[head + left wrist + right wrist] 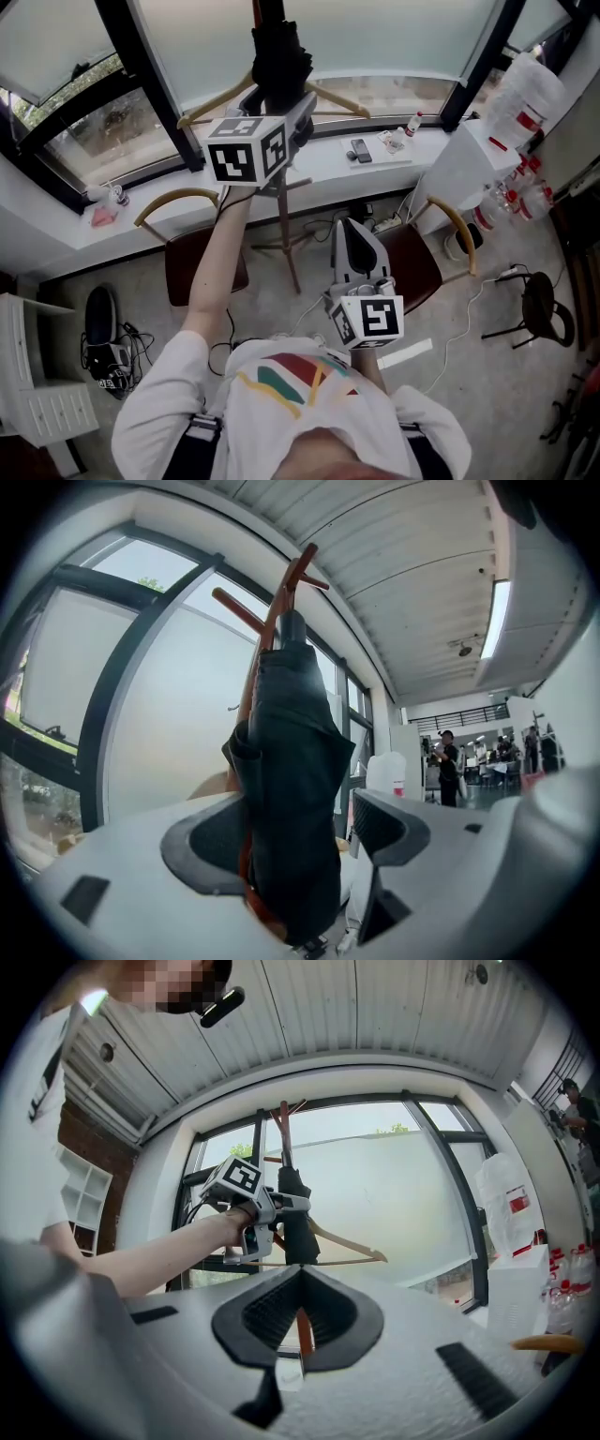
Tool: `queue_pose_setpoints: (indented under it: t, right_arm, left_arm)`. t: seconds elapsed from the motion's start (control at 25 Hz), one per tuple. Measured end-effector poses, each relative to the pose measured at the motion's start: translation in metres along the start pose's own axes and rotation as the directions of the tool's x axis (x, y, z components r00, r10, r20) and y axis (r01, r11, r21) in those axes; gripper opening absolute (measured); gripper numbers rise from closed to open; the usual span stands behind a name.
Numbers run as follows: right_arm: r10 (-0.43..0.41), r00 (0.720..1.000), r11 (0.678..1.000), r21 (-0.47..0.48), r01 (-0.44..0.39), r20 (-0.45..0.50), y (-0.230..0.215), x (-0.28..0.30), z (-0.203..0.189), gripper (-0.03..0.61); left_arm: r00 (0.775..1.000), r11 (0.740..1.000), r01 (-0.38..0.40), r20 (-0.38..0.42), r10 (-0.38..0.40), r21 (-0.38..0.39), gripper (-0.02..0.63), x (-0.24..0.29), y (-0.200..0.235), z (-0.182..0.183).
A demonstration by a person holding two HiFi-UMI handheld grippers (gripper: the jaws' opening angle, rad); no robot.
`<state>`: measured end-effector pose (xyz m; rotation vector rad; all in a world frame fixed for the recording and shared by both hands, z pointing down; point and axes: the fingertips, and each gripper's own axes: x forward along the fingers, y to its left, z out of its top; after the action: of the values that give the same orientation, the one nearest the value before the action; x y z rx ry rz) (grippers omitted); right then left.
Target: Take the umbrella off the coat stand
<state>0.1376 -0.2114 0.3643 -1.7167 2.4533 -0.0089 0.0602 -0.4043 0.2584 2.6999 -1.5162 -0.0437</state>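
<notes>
While the left arm reaches up, right gripper point(351, 228): low, close to the person's torso, jaws together with nothing between them; through its own view point(300, 1277) only the stand's pole shows far off.
Left gripper point(296, 105): raised at arm's length to the stand, jaws apart.
Left jaws, own view point(295, 841): straddle the folded fabric; the left pad looks touching it, a gap shows on the right pad side, so not clamped.
Umbrella point(279, 56): dark, folded, hangs upright against the upper part of the stand, between the left jaws point(291, 761); also seen from the right gripper view point(295, 1213).
Coat stand point(287, 239): wooden pole on the floor just before the front edge of the windowsill point(441, 145); pegs fork above the umbrella top point(292, 569).
Hanger point(339, 99): wooden, on the stand right behind the umbrella, touching or nearly, can't tell.
Step, judged: grasp phase, left gripper placed round the umbrella, squeeze not yet made.
Next move calls for: close the left jaws firmly on the bundled fabric, then lift up to clear the peg before pulling toward the body.
Watch: soft cloth may slip; the hanger could snag and come along; the stand could tip if pulled sideways.
</notes>
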Motion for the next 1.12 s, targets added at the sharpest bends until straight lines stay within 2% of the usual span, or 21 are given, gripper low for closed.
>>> queue_pose_setpoints:
  t: [0.28, 0.44, 0.6, 1.12]
  right_arm:
    - [-0.009, 1.0, 1.0, 0.02, 0.009, -0.006, -0.001, -0.001, -0.005, 0.0]
    - [-0.011, 1.0, 0.999, 0.034, 0.011, -0.012, -0.001, -0.002, -0.011, 0.0]
    - [-0.012, 1.0, 0.999, 0.041, 0.012, -0.014, -0.002, -0.003, -0.013, 0.0]
    - [-0.025, 1.0, 0.999, 0.038, 0.025, -0.015, -0.003, -0.004, -0.015, 0.0]
  left_arm:
    - [1.0, 1.0, 0.013, -0.009, -0.013, -0.021, 0.327, 0.005, 0.006, -0.001]
    - [1.0, 1.0, 0.001, -0.014, -0.001, 0.002, 0.324, 0.007, 0.008, -0.003]
    - [1.0, 1.0, -0.008, -0.015, 0.007, -0.015, 0.279, 0.006, 0.01, -0.004]
    - [0.999, 1.0, 0.013, -0.039, -0.014, -0.017, 0.244, 0.008, 0.01, -0.006]
